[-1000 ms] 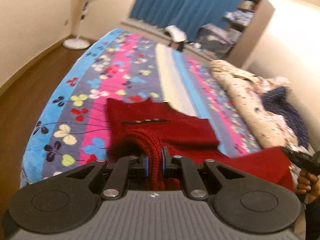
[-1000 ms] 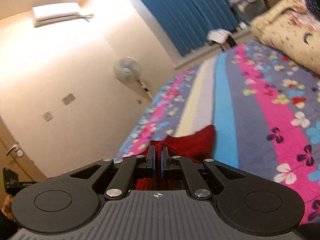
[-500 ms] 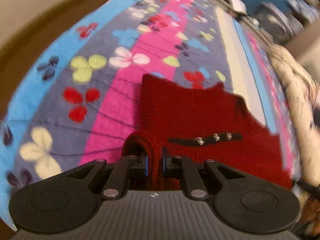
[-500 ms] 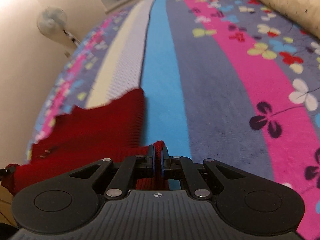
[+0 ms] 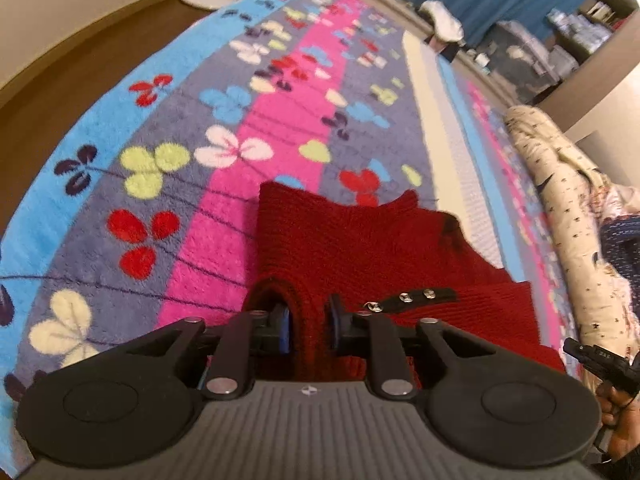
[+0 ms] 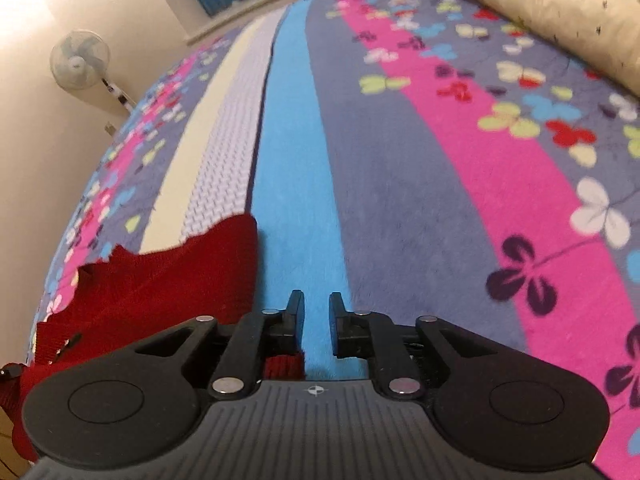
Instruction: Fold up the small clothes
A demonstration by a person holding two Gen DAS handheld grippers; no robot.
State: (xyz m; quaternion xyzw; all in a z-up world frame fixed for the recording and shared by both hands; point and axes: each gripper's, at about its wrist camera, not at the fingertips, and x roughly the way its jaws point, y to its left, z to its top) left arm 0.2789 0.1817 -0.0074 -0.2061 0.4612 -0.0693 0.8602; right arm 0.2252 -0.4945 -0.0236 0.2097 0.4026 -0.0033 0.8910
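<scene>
A small dark red knitted garment (image 5: 360, 248) with a black snap strip (image 5: 412, 298) lies on the flowered bedspread (image 5: 168, 120). My left gripper (image 5: 308, 320) is low over its near edge. Its jaws stand parted, with a fold of the red knit between them, loose. In the right wrist view the garment (image 6: 160, 280) lies to the left. My right gripper (image 6: 316, 308) is open over the blue stripe beside the garment's edge, holding nothing. A bit of red knit shows under its left finger (image 6: 294, 312).
A rolled cream quilt (image 5: 560, 200) lies along the bed's right side, also in the right wrist view (image 6: 540, 8). A standing fan (image 6: 80, 60) is by the wall. Wooden floor (image 5: 60, 80) lies left of the bed. The other hand-held gripper (image 5: 600, 360) shows at right.
Both grippers were shut on the red garment and have lowered it onto the bed. Both have now opened, and the knit has slipped out of the right one.
</scene>
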